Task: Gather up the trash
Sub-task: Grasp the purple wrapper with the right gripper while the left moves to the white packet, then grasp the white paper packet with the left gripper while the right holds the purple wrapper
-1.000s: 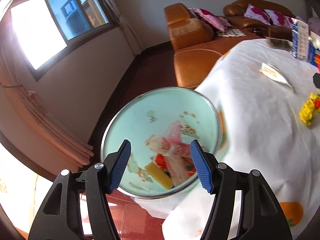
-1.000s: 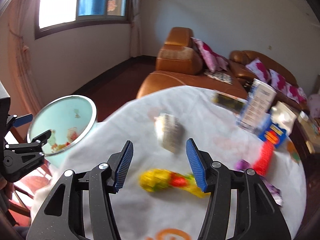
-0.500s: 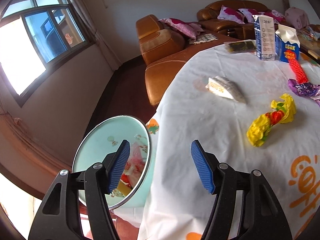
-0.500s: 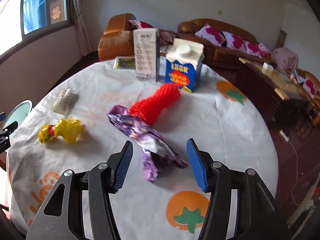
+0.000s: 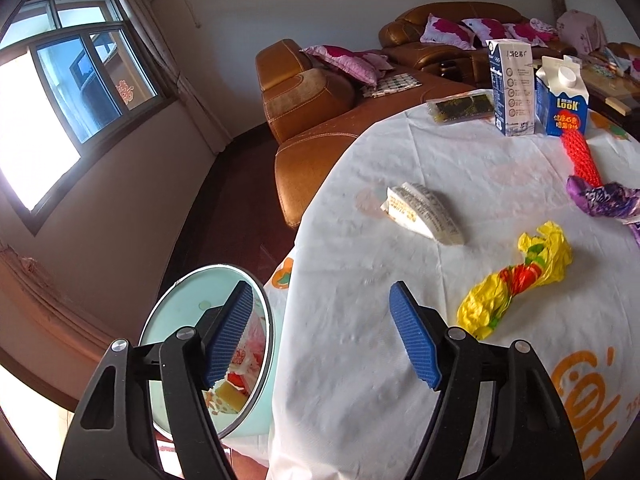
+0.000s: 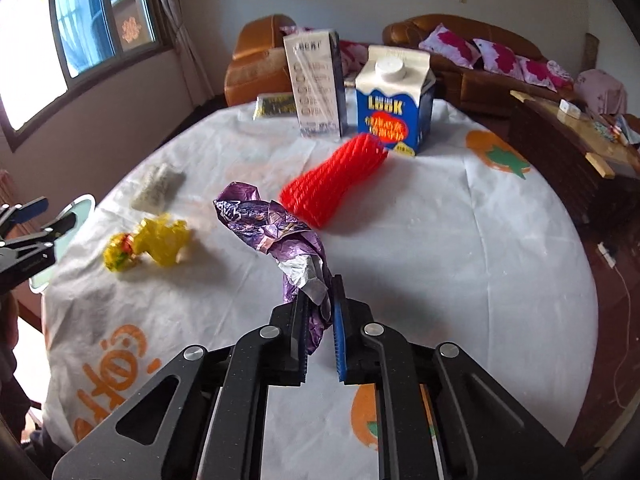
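Note:
My right gripper [image 6: 319, 292] is closing, its pads pressing the near end of a crumpled purple wrapper [image 6: 272, 228] that lies on the white tablecloth [image 6: 440, 240]. My left gripper [image 5: 320, 292] hangs over the table's left edge, its jaws opening with nothing between them. Below its left finger stands a pale green bin [image 5: 180, 320] with several wrappers inside. A yellow wrapper [image 5: 516, 280] lies just right of the left gripper. Beyond it are a white printed wrapper [image 5: 424, 212] and a red foam net [image 6: 336, 180].
Two cartons, one white [image 5: 512, 88] and one blue [image 5: 560, 96], stand upright at the far side beside a dark snack packet [image 5: 460, 108]. Brown sofas [image 5: 320, 112] lie beyond the table. A wooden bench [image 6: 580, 152] stands to the right.
My right gripper swung right from the yellow wrapper to the purple one and shut on it. My left gripper moved from above the bin to the table edge.

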`<state>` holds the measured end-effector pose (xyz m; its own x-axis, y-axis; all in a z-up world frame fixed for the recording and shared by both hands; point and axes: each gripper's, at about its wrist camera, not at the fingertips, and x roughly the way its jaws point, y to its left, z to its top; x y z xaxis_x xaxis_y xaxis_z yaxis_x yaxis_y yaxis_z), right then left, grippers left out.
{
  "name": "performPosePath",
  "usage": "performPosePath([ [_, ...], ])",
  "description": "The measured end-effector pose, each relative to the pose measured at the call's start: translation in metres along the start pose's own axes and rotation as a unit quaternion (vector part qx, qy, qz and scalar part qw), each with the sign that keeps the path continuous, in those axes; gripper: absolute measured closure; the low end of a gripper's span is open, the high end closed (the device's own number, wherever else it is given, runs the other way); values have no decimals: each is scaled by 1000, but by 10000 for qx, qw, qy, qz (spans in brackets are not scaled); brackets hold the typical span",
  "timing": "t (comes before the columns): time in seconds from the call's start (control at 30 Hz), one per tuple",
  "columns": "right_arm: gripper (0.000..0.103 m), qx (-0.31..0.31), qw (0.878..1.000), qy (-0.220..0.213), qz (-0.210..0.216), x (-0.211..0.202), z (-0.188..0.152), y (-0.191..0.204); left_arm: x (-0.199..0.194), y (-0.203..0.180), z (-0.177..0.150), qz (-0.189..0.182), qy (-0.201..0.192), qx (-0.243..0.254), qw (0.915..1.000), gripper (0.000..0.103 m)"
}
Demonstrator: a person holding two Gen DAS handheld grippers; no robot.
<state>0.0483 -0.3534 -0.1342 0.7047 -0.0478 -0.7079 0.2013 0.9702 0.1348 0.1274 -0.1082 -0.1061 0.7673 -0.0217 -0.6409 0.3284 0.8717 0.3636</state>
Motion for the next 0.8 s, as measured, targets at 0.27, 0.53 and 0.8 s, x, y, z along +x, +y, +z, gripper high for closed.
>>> performPosePath([
  [0.27,92,461,9929,-824,-719,-45,7,-34,7,-29,34,-137,-90,227,9996,33],
  [0.53,92,715,9901,-691,-993,-33,-3,-64,58,-60,60,-200,346,472,9981,33],
  [0.8,92,625,9926,-613,-844,-19,4,-60,90,-70,59,-610,796,445,9940,42],
])
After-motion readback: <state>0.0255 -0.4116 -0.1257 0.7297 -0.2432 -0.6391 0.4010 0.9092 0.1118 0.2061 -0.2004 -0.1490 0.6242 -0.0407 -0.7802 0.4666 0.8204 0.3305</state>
